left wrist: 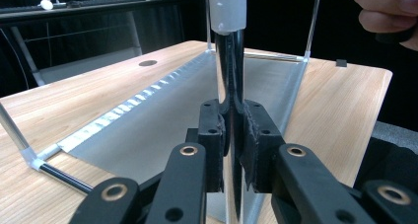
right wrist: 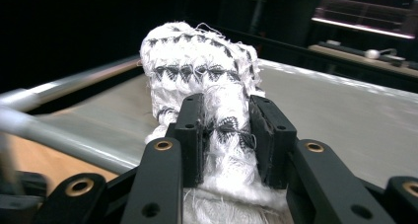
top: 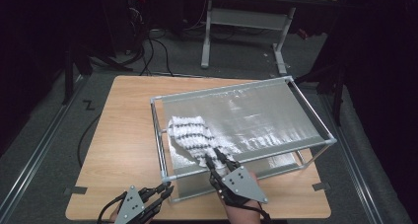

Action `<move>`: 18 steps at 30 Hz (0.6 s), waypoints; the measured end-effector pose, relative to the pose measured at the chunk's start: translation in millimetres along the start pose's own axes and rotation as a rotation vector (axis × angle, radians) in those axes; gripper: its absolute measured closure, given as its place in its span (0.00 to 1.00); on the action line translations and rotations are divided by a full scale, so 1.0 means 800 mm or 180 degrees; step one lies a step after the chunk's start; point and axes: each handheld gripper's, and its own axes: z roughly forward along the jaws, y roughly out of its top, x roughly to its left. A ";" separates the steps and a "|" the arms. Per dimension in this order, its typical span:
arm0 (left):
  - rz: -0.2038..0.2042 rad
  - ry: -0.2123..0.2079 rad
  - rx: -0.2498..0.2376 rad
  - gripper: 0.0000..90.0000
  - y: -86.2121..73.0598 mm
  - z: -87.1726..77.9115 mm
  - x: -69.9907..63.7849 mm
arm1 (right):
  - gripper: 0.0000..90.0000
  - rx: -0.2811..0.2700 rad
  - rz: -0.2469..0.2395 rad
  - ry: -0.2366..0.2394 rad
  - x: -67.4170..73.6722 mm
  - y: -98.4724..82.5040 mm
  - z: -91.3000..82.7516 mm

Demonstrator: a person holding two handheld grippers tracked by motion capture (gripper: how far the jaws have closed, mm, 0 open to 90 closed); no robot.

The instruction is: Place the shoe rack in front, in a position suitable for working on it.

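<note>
High view puts a wooden table point(top: 113, 135) under a metal-tube rack point(top: 315, 116) with a silvery sheet point(top: 261, 115) stretched across its top. On that sheet, near the rack's front left corner, lies a white knitted cloth point(top: 190, 135) with dark zigzag bands, bunched and folded on itself. The right gripper point(top: 216, 161) reaches over the rack's front rail, and its jaws pinch the near end of the cloth; the right gripper view shows the fabric squeezed between the two black pads point(right wrist: 192, 130), with loose threads spilling below them and the rest of the cloth rising in a hump beyond, resting on the sheet. The left gripper point(top: 168, 188) sits at the table's front edge, at the rack's front left corner. In the left gripper view its jaws are clamped tight on the rack's upright corner post point(left wrist: 230, 71), a shiny tube with a whitish plastic joint point(left wrist: 227, 7) at its top, and the lower sheet of the rack stretches away behind it. A hand point(left wrist: 389, 14) shows at that view's upper right corner.
</note>
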 end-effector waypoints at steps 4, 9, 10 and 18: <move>-0.0003 0.0002 0.0001 0.89 0.000 0.000 0.000 | 0.76 0.0024 0.0005 -0.0190 -0.026 -0.006 -0.009; -0.0009 -0.0001 0.0001 0.89 0.000 0.000 0.000 | 0.76 0.0040 0.0026 -0.0438 -0.063 -0.015 -0.022; -0.0010 0.0001 0.0000 0.89 0.000 0.000 0.000 | 0.76 0.0049 0.0036 -0.0496 -0.072 -0.017 -0.025; -0.0023 0.0006 -0.0005 0.89 0.000 0.000 0.000 | 0.77 0.0113 0.0180 -0.0954 -0.146 -0.032 -0.046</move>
